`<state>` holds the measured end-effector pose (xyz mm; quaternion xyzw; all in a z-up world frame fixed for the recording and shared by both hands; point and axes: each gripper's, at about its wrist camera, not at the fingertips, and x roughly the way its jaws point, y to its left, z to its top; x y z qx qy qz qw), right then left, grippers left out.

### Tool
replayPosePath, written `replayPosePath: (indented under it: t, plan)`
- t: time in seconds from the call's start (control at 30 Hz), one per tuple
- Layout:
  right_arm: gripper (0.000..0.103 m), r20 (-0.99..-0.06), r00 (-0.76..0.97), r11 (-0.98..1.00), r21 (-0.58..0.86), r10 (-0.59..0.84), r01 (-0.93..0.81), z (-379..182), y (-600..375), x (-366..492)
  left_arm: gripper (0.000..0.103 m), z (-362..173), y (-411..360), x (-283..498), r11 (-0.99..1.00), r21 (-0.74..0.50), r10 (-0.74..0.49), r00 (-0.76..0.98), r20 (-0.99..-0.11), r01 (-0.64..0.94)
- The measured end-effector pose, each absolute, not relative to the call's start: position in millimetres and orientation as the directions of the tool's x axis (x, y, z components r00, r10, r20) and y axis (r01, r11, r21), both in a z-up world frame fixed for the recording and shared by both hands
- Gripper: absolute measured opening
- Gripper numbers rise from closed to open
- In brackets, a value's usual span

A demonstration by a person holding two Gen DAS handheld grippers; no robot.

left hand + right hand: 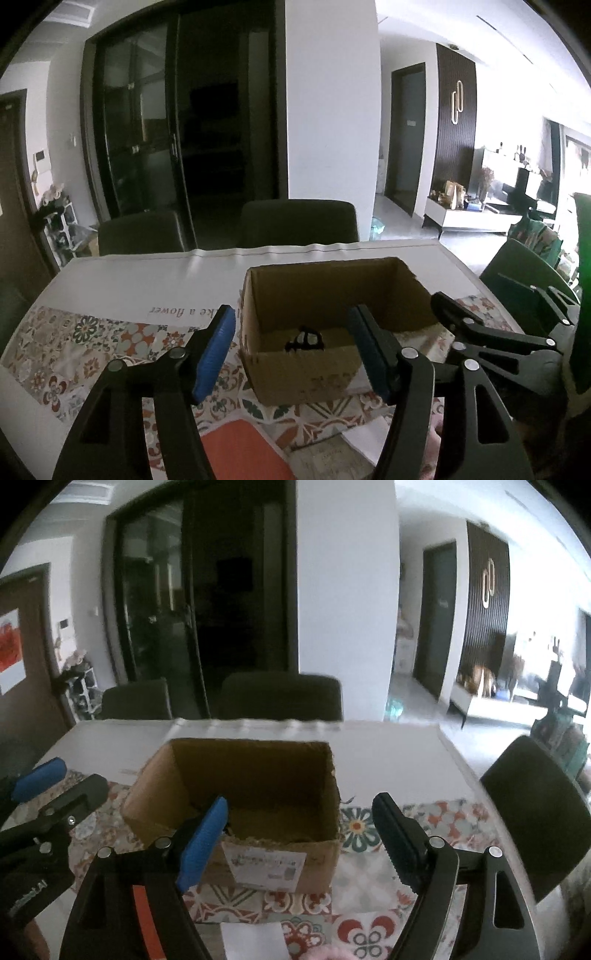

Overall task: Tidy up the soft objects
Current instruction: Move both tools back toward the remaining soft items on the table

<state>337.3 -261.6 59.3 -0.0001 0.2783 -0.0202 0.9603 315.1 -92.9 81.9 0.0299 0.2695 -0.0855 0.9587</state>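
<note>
An open cardboard box (306, 373) (280, 871) stands on a patterned tablecloth, with a small dark object (304, 339) on its bottom. My left gripper (295, 350) is open just above the box's near wall and holds nothing. Its blue pad (218, 350) is left of the box. My right gripper (301, 836) is also open and empty, hovering before the box's near wall with its white label (266, 864). Each gripper shows in the other's view: the right one (506, 306) at the right, the left one (59, 786) at the left. A pink soft thing (332, 954) peeks in at the bottom edge.
An orange flat item (240, 450) (147, 923) and white paper (255, 941) lie on the table (129, 280) near me. Dark chairs (299, 221) stand behind the table and another chair (535, 812) at its right end. Dark glass doors fill the back wall.
</note>
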Motion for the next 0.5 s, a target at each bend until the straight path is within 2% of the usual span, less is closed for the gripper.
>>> replayPosePath:
  t: [0.1, 0.3, 0.5]
  plan:
    - [0.082, -0.509, 0.855, 0.995, -0.055, -0.101, 0.085, 63, -257, 320, 0.065, 87, -90, 302, 0.986, 0.0, -0.144, 0.844, -0.516, 0.167]
    - [0.082, -0.506, 0.851, 0.989, -0.033, -0.14, 0.143, 70, -261, 288, 0.065, 90, -86, 270, 0.988, -0.004, -0.133, 0.85, -0.51, 0.152]
    - [0.081, -0.507, 0.859, 0.996, 0.012, -0.072, 0.09, 73, -259, 251, 0.065, 89, -82, 234, 0.986, -0.03, -0.156, 0.845, -0.511, 0.165]
